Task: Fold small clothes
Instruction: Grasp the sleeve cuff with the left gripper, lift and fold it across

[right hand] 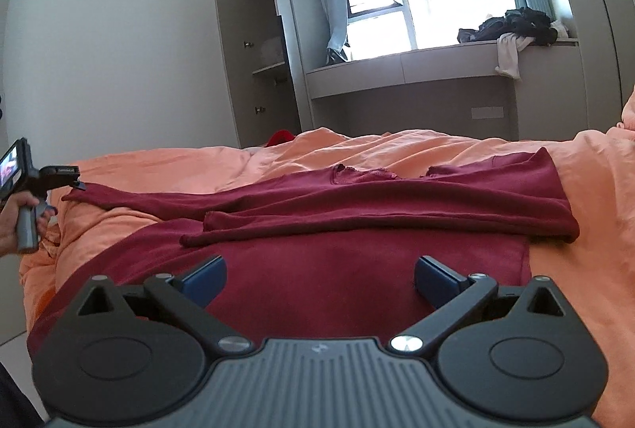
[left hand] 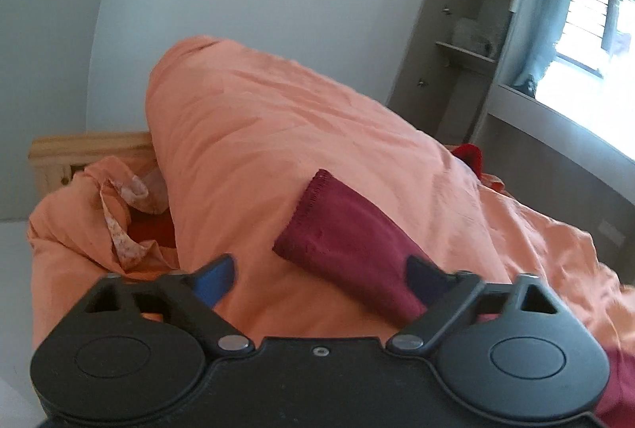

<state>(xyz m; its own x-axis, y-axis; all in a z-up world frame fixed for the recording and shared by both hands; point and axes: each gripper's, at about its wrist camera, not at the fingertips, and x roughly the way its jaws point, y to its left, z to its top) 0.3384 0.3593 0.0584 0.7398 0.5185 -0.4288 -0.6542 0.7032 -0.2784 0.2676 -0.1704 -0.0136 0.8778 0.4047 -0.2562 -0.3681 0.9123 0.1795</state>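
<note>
A dark red long-sleeved top (right hand: 317,197) lies spread on the orange bed cover (right hand: 575,269). Its upper part is folded over, and both sleeves run leftward across it. My right gripper (right hand: 320,279) hovers open just above the top's lower body, with nothing between its pads. In the left wrist view, one sleeve's cuff end (left hand: 337,233) lies on a hump of the cover between the jaws of my left gripper (left hand: 321,281), close to the right fingertip (left hand: 426,283). That gripper is open and does not press the cloth. The right wrist view shows a hand holding the left gripper (right hand: 78,185) at the sleeve's far left tip.
A wooden headboard (left hand: 87,146) and a crumpled patterned cloth (left hand: 123,229) lie beyond the cover's hump. Something red (right hand: 281,138) sits at the bed's far edge. An open wardrobe (right hand: 254,62) and a window ledge (right hand: 397,62) with a pile of dark clothes (right hand: 516,23) stand behind.
</note>
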